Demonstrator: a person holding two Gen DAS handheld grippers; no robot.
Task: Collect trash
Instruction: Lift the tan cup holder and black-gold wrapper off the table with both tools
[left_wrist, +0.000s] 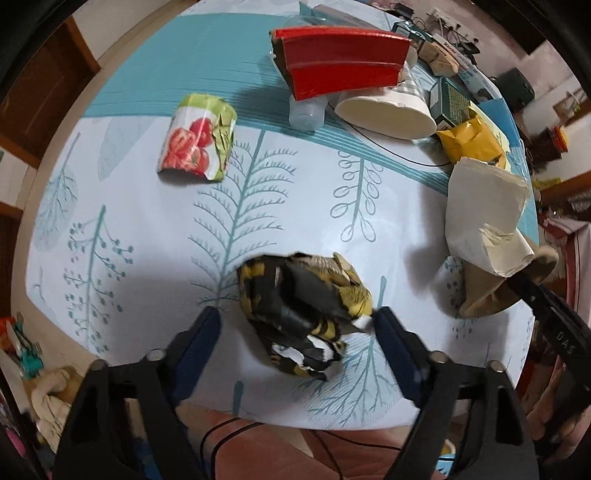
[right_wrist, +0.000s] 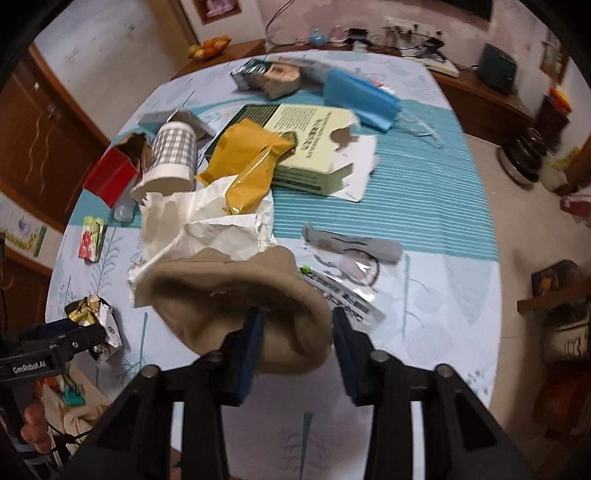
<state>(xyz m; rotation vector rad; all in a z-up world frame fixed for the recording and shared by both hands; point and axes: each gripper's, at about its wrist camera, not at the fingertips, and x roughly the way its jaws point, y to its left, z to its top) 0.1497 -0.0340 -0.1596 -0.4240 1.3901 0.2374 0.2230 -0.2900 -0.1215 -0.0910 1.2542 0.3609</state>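
While both grippers point steeply down at the table (left_wrist: 147, 240), the left gripper (left_wrist: 297, 317) straddles a black-and-yellow wrapper (left_wrist: 303, 314) near the front edge, jaws apart; the right gripper (right_wrist: 297, 325) clamps a tan paper bag (right_wrist: 236, 295) holding white paper (right_wrist: 207, 225).

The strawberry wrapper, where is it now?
The strawberry wrapper lies on the tablecloth, upper left in the left wrist view, left of the red box and apart from the other trash.
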